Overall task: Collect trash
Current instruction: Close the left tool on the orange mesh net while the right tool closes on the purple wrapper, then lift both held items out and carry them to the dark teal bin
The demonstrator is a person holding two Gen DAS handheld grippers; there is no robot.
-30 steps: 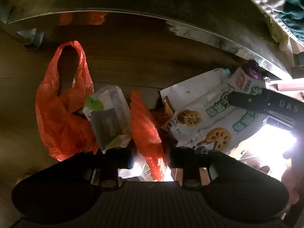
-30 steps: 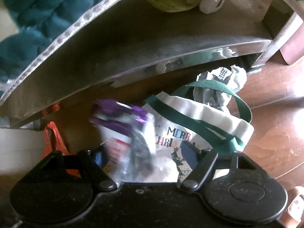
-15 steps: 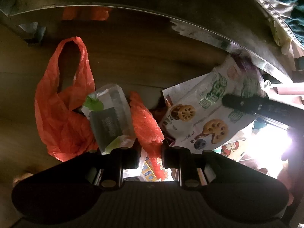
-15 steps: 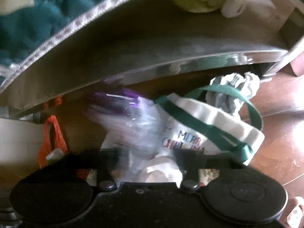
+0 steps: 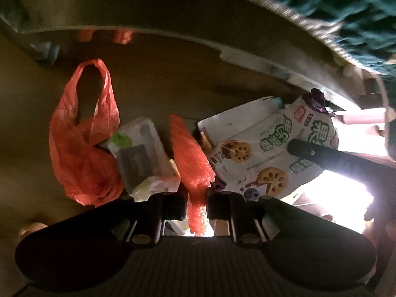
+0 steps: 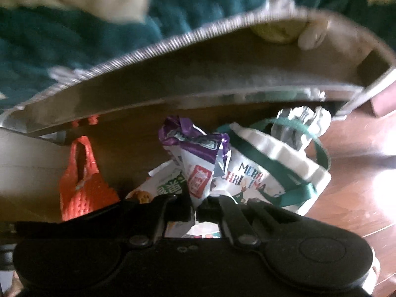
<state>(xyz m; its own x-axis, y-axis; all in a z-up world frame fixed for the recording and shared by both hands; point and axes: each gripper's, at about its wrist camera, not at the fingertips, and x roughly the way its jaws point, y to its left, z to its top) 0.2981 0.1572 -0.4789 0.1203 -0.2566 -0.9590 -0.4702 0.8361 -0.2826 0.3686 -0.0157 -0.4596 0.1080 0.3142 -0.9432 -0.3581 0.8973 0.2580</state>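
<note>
Right gripper (image 6: 194, 211) newly clamped on crinkly purple wrapper (image 6: 198, 156), raised

A brown wooden floor (image 6: 354, 173) (glaring white where strong light hits at the right) runs under a low piece of furniture with a shiny metal base edge (image 6: 173, 91), draped in a teal fuzzy blanket (image 6: 74, 37).

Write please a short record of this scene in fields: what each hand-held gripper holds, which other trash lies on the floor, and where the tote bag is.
left hand-held gripper: shut on the orange plastic bag's edge
right hand-held gripper: jaws have just closed on the purple-topped snack wrapper
other trash: lotus-root chip packet, tissue pack
tote bag: white, green handles, on the wooden floor, beside the wrapper, crumpled paper inside
above: fabric furniture edge
</note>
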